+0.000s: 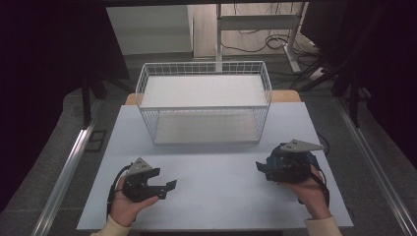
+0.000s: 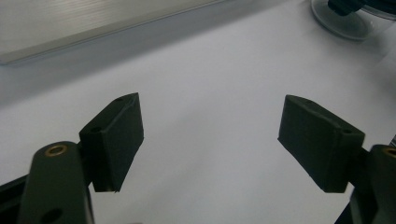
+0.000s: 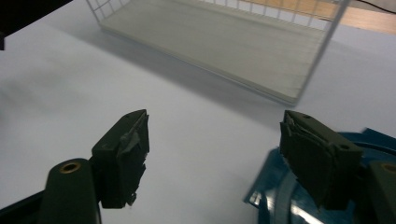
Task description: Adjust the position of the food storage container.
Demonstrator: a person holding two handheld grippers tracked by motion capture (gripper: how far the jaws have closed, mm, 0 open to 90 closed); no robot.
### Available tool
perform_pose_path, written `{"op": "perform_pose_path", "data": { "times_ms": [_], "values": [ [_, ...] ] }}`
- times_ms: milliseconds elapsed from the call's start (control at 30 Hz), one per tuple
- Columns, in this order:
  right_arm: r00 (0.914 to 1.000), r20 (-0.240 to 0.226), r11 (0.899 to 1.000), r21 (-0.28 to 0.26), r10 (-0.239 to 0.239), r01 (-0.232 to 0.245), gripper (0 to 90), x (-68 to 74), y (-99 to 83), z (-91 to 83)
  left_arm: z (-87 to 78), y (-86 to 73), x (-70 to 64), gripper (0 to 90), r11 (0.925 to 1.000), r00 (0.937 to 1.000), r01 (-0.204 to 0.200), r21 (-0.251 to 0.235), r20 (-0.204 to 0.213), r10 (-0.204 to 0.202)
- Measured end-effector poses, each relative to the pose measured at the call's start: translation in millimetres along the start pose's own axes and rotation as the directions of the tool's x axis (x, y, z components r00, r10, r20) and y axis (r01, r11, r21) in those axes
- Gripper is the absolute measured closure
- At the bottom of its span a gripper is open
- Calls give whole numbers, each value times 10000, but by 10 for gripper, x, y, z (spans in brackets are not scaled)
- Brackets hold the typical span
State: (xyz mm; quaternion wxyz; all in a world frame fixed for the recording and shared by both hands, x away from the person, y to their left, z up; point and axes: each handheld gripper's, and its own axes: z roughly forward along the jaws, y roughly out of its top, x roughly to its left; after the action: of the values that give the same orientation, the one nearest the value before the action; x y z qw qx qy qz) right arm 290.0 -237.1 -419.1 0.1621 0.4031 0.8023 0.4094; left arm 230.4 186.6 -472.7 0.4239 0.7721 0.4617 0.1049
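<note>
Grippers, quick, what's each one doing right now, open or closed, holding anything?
Left gripper: open, jaws wide apart, nothing between them, over the white table.
Right gripper: open, holding nothing.

1 wire basket (image 1: 204,101), 2 tongs (image 1: 164,189) (image 1: 262,168), 1 table (image 1: 216,196).

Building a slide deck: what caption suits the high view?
Two hand-held grippers, left gripper and right gripper, open above a white table before a wire basket.

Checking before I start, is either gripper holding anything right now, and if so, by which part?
Nothing is held. The left gripper and the right gripper both have their jaws spread open over the bare white table, near the wire basket.
</note>
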Motion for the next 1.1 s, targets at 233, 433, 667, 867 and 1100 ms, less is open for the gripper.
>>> {"op": "perform_pose_path", "data": {
  "times_ms": [233, 433, 667, 867, 1100],
  "values": [
    [9977, 544, 9991, 83, 401, -407, 295, -217, -46, -100, 4, -5, 16, 216, 10000, 10000, 52, 15, -50, -52],
    [9953, 754, 9979, 164, 607, -621, 345, -377, -89, -177, 7, -14, 29, 217, 10000, 10000, 2, 27, -90, -2],
    [9897, 1174, 9960, 262, 815, -851, 390, -563, -140, -284, 9, -17, 36, 219, 10000, 9999, 6, 13, -112, -6],
    [9822, 1530, 9928, 335, 1088, -1152, 446, -732, -181, -359, 14, -17, 69, 221, 10000, 10000, 73, 68, -56, -73],
    [9729, 1910, 9880, 564, 1306, -1437, 512, -948, -237, -427, 23, -17, 65, 221, 9999, 10000, 56, 100, -63, -55]
  ]
}}
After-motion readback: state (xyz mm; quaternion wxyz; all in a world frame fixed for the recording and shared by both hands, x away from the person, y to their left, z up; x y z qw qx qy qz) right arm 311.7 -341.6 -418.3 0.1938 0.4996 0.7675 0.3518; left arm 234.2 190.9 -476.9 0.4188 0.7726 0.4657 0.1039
